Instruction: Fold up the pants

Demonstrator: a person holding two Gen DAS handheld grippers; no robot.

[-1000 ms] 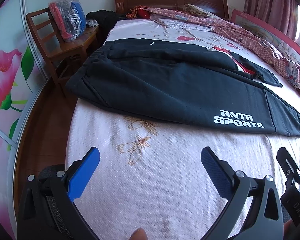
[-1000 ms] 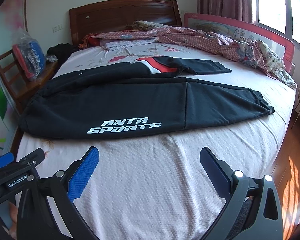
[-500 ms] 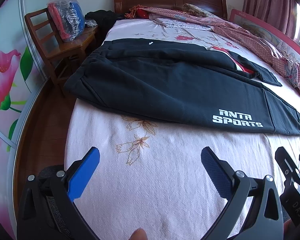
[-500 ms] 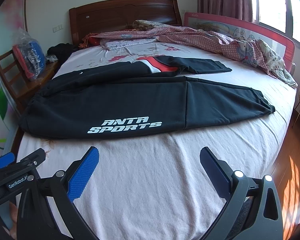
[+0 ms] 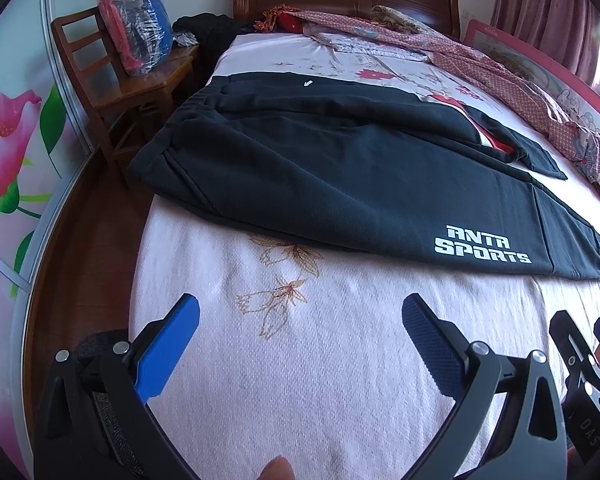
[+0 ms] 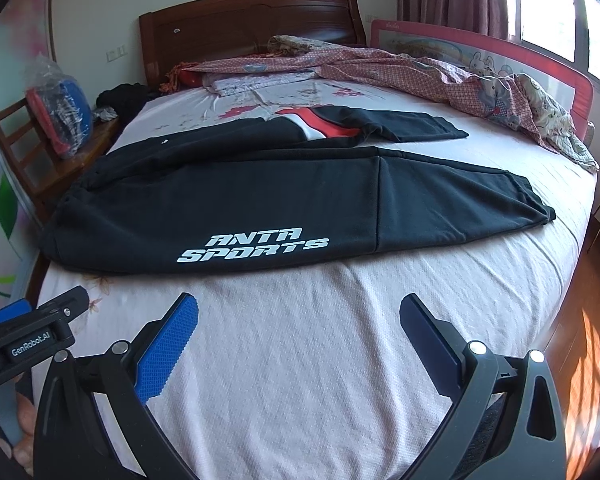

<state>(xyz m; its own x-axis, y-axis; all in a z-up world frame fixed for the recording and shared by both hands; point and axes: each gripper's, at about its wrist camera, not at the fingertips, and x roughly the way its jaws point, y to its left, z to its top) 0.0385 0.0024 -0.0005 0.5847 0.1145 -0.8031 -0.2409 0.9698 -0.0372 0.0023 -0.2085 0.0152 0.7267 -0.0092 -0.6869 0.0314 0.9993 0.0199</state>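
Note:
Black pants [image 5: 340,176] with white "ANTA SPORTS" lettering lie spread across the bed, waistband at the left, legs to the right. They also show in the right wrist view [image 6: 284,200], the far leg showing a red and white patch. My left gripper [image 5: 300,312] is open and empty above the sheet, short of the pants' near edge. My right gripper [image 6: 298,312] is open and empty, also short of the near edge. Each gripper shows at the edge of the other's view.
The bed [image 6: 340,360] has a pale pink sheet and a wooden headboard [image 6: 252,16]. A patterned quilt [image 6: 440,76] lies bunched along the far right side by a red rail. A wooden chair [image 5: 112,80] with a plastic bag stands left of the bed.
Both grippers have stayed open. The left view has shifted slightly, bringing the pants a little closer. The right view is nearly unchanged.

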